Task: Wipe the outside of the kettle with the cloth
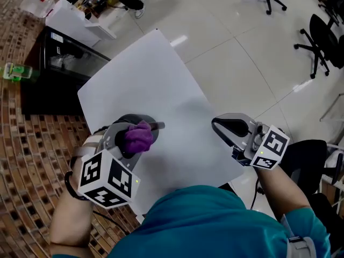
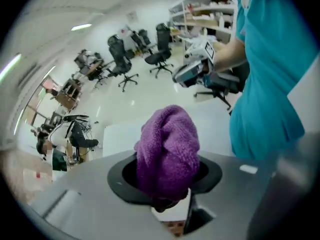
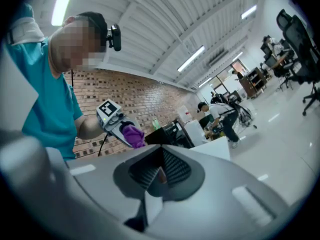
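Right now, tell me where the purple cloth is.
Head view, lower left: the purple cloth is clamped in the left gripper, over the white table's left edge.

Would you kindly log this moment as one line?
left gripper: shut on purple cloth | right gripper: shut, empty | kettle: not in view | wiping: not started

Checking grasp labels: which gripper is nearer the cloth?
Left. The left gripper is shut on the cloth, which bunches out between its jaws. The right gripper is apart from it, off to the right over the table, with its jaws together and empty.
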Motion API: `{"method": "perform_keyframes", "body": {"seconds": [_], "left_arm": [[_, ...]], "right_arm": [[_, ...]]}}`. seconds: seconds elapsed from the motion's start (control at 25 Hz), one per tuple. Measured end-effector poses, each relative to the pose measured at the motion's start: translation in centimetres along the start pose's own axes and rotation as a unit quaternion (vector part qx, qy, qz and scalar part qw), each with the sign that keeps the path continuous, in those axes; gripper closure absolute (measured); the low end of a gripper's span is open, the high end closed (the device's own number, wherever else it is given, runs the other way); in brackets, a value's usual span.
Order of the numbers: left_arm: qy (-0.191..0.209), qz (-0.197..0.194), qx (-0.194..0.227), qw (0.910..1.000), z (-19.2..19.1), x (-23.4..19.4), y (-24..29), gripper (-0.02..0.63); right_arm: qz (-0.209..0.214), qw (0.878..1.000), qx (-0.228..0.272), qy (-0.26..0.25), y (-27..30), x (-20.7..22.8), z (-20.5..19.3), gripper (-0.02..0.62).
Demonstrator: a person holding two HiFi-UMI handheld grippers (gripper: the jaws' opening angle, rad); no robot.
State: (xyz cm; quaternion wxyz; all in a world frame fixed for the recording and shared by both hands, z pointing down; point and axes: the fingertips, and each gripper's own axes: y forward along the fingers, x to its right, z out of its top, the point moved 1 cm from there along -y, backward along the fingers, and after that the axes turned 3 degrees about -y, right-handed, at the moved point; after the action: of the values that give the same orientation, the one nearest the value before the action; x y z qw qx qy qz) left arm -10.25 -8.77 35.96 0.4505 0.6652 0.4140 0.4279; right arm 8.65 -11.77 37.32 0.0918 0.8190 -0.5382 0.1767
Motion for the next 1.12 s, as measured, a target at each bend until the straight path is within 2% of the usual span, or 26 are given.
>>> {"method": "perform_keyframes", "body": {"seconds": [0.08, 0.16, 0.24, 0.4, 0.68, 0.88, 1.04, 1.12], "left_arm": [[0.049, -0.036, -0.069, 0.9957, -0.5, -0.4, 1.8, 0.439], [0.086, -0.08, -0.126, 0.9851, -0.9, 0.2, 4.1, 0.439], [0.109, -0.115, -0.165, 0.9736, -1.1, 0.7, 6.2, 0.439], [0.119, -0.174, -0.192, 0.9584, 0.5, 1.4, 8.4, 0.423], [0.136, -0.234, -0.234, 0.9338, 2.8, 2.6, 12.6, 0.416], [0.114, -0.259, -0.233, 0.9302, 2.0, 2.9, 13.8, 0.416], [0.075, -0.255, -0.203, 0.9425, 2.4, 2.4, 14.6, 0.416], [0.058, -0.226, -0.187, 0.9542, 3.1, 0.7, 13.5, 0.417]], "right_arm": [[-0.004, 1.0, 0.007, 0.0, -0.4, 0.2, 0.1, 0.591], [-0.013, 1.0, 0.013, 0.001, -1.0, 0.6, 0.2, 0.591], [-0.023, 1.0, 0.019, 0.004, -1.7, 1.1, 0.2, 0.591], [-0.036, 0.999, 0.021, 0.013, -3.0, 2.1, -0.3, 0.591], [-0.039, 0.999, 0.015, 0.021, -3.5, 2.5, -1.4, 0.591], [-0.038, 0.999, 0.015, 0.021, -3.1, 2.5, -1.3, 0.591], [-0.033, 0.999, 0.007, 0.023, -2.7, 2.2, -1.8, 0.591], [-0.029, 0.999, 0.005, 0.022, -2.4, 2.0, -1.8, 0.591]]}}
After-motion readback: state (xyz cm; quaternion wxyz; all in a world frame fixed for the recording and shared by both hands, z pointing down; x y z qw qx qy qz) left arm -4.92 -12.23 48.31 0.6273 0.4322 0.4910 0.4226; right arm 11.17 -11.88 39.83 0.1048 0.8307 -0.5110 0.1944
